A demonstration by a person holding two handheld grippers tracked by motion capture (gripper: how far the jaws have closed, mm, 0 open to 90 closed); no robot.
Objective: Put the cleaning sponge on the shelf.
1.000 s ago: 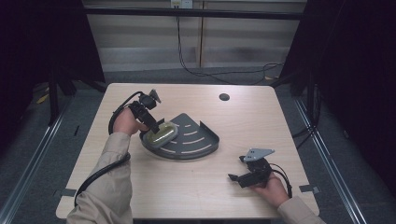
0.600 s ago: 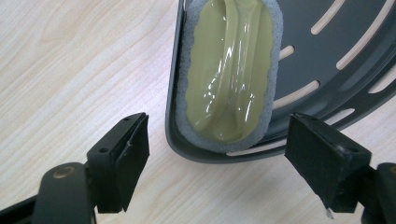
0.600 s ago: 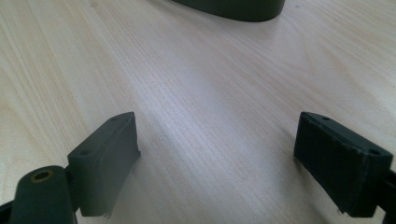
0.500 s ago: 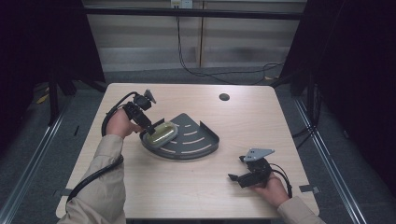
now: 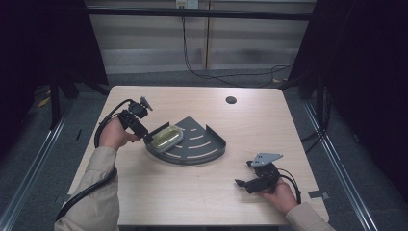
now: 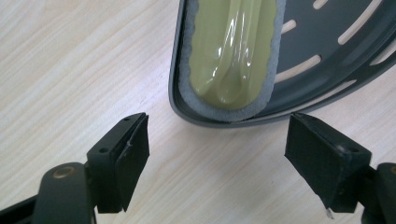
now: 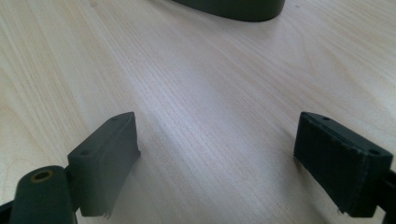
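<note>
A dark grey fan-shaped slotted tray (image 5: 202, 144) lies at the middle of the wooden table. A yellow-green sponge wrapped in clear film (image 5: 166, 137) rests in the tray's left corner, and it appears again as the sponge (image 6: 231, 51) on the tray (image 6: 336, 56). My left gripper (image 5: 146, 138) sits just left of the tray, open, its jaws spread wide with bare table between them (image 6: 217, 154). My right gripper (image 5: 243, 182) rests near the table's front right, open over bare wood (image 7: 217, 158), with the tray's rim (image 7: 233, 9) far ahead.
A round cable hole (image 5: 231, 100) sits at the back of the table. Black cables trail from both grippers. Dark curtains flank the table, and a grey floor with rails surrounds it.
My left gripper has drawn back to the left, away from the sponge, which stays in the tray. The right gripper has not moved.
</note>
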